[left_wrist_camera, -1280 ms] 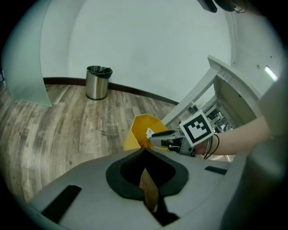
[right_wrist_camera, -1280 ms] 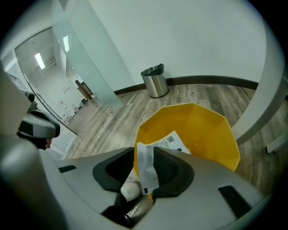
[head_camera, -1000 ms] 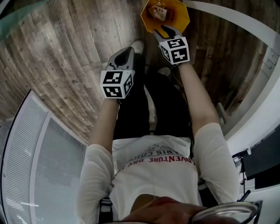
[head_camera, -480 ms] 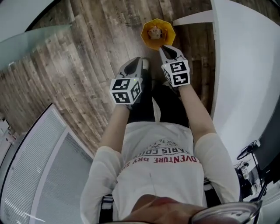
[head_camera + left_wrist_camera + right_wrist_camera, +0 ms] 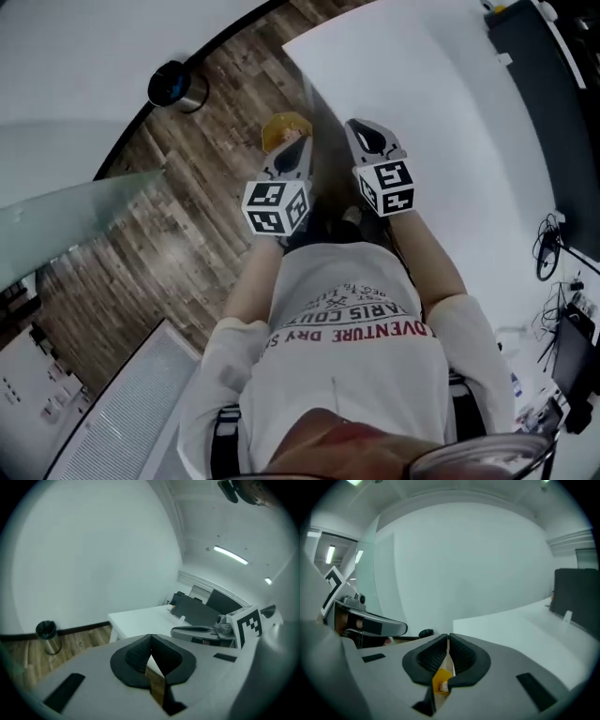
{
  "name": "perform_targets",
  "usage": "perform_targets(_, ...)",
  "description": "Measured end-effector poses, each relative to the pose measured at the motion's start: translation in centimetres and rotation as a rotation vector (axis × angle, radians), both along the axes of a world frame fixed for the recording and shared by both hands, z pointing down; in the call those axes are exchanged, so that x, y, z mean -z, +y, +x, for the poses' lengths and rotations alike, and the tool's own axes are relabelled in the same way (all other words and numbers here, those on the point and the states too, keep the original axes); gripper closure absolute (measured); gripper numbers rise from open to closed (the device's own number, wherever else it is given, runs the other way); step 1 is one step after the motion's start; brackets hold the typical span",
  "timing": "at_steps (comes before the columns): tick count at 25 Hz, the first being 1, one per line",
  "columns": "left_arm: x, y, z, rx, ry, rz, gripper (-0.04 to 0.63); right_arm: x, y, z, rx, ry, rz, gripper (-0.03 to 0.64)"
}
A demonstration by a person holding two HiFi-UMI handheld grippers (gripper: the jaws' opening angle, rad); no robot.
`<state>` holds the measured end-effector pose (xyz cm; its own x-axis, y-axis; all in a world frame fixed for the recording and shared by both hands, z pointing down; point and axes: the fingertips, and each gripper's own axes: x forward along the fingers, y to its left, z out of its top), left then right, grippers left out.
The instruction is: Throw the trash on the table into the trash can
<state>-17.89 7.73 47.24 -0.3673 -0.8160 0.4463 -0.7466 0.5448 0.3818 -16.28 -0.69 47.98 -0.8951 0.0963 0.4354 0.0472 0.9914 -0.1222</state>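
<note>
The left gripper (image 5: 150, 648) is clenched, nothing gripped; the right gripper (image 5: 448, 645) has just been closing and is clenched empty; the yellow trash can (image 5: 278, 129) is seen on the wooden floor (image 5: 187, 216), beside the white table (image 5: 441, 112); trash (image 5: 442, 685) is glimpsed inside it.

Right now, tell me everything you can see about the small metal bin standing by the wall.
The metal bin is a small round cylinder with a shiny silver side and a dark liner folded over its rim. It stands upright on the wood floor, close to the dark baseboard of the white wall. It is to the left of the white table and apart from it. Nothing touches it, and its contents cannot be seen.
</note>
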Motion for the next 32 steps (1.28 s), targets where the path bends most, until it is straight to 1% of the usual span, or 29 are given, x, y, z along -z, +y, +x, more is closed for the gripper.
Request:
perform_targets(2, 3.5, -4.9, 2.4, -0.132, -0.082, 0.017, 0.572, 3.6, -5.0, 3.9, -0.121, -0.049, 0.038, 0.58)
perform_targets(4, 6.1, -9.0, 5.2, -0.227, -0.137, 0.045, 0.572, 6.3, -9.5, 8.6, -0.26, -0.085, 0.067, 0.58)
perform_targets(7, 8.5, -14.3, 10.1, -0.34, -0.166, 0.096, 0.572, 9.4, -14.9, 16.0, -0.45, -0.136, 0.107, 0.58)
perform_targets(10, 10.0, -19.6, 16.0, -0.494, -0.195, 0.141, 0.572, 10.9, -18.8, 23.7, -0.636, -0.166, 0.157, 0.58)
perform_targets(12, 10.6, -22.6, 20.7, -0.61, -0.206, 0.171, 0.572, 11.0, -20.6, 29.4, -0.761, -0.161, 0.184, 0.58)
perform_targets(15, 11.1, -25.4, 27.3, -0.767, -0.226, 0.198, 0.572, 10.9, -22.0, 37.0, -0.921, -0.153, 0.2, 0.58)
perform_targets(17, 11.7, -26.4, 31.0, -0.849, -0.252, 0.218, 0.572, 10.8, -22.2, 41.1, -1.004, -0.154, 0.201, 0.58)
perform_targets(19, 12.4, -26.8, 33.7, -0.91, -0.274, 0.243, 0.572, 11.0, -22.1, 44.4, -1.073, -0.16, 0.21, 0.581)
perform_targets(22, 13.4, -26.9, 36.3, -0.998, -0.302, 0.271, 0.572, 11.5, -21.4, 47.9, -1.164, -0.158, 0.234, 0.583)
perform_targets(24, 13.8, -26.5, 36.7, -1.038, -0.318, 0.282, 0.572, 11.8, -20.4, 48.8, -1.201, -0.161, 0.241, 0.585)
perform_targets(28, 14.7, -25.5, 36.2, -1.066, -0.306, 0.294, 0.572, 12.8, -18.7, 48.5, -1.225, -0.177, 0.256, 0.591)
perform_targets(32, 15.4, -24.4, 35.5, -1.086, -0.315, 0.306, 0.572, 13.1, -17.5, 47.1, -1.242, -0.181, 0.234, 0.591)
